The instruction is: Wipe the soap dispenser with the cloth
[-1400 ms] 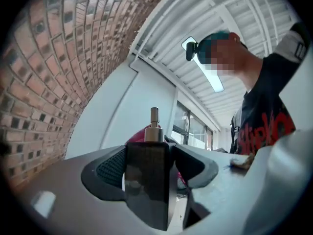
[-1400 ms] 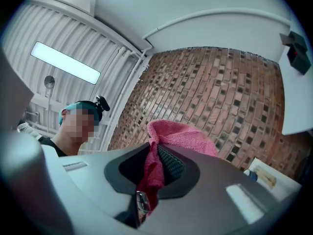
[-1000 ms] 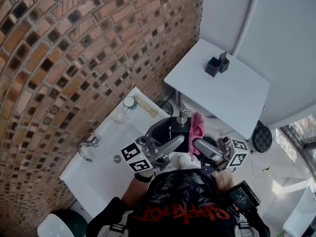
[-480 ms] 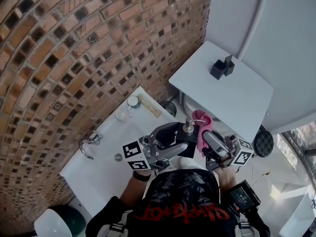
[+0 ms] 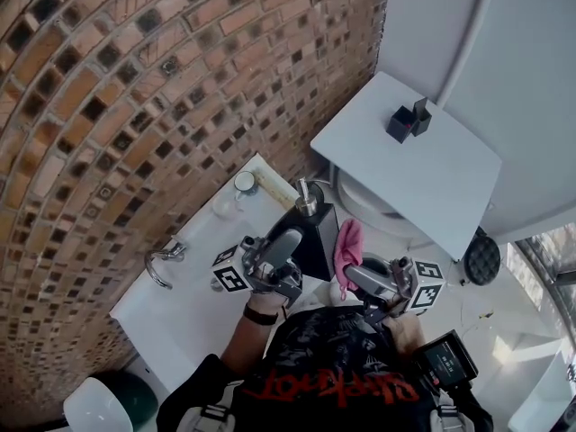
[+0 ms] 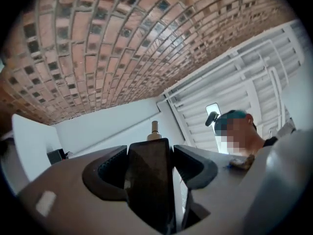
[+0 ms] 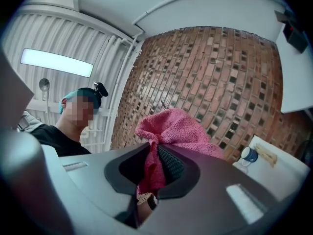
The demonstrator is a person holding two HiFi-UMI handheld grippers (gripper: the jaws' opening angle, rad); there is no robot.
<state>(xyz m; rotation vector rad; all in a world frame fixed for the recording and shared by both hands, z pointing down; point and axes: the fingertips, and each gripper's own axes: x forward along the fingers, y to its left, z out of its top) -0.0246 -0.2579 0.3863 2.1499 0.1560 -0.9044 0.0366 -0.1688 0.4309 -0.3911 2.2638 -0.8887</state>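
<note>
**Here, a dispenser in one grip and a cloth in the other**

Plainly, both tools are loaded. The left hand-held gripper (image 5: 290, 241) has its jaws set wide, one on either side of the black soap dispenser (image 5: 317, 232). The dispenser is up off the white washbasin (image 5: 180, 309) and hangs over the basin's near edge. In the left gripper view the dispenser's dark body (image 6: 149, 180) fills the gap between the jaws of that hand-held gripper (image 6: 150, 153). Its metal pump (image 6: 154, 129) pokes up beyond the top of the body.

The right hand-held gripper (image 5: 351, 273) is drawn narrow on the pink cloth (image 5: 347, 241). In the right gripper view a fold of the cloth (image 7: 171, 131) is pinched between the jaws of that hand-held gripper (image 7: 155, 154), and the rest bunches above them. From the head view the cloth stands just beside the dispenser's right side (whether the two actually touch cannot be told from that angle).

A chrome faucet (image 5: 160, 264) curves over the basin's far end. A small blue-lidded jar (image 5: 241, 184) sits on the rim next to the brick wall (image 5: 135, 106). To the right is a white surface (image 5: 423, 183) carrying two small black boxes (image 5: 409, 118), well apart from both hand-held grippers.
</note>
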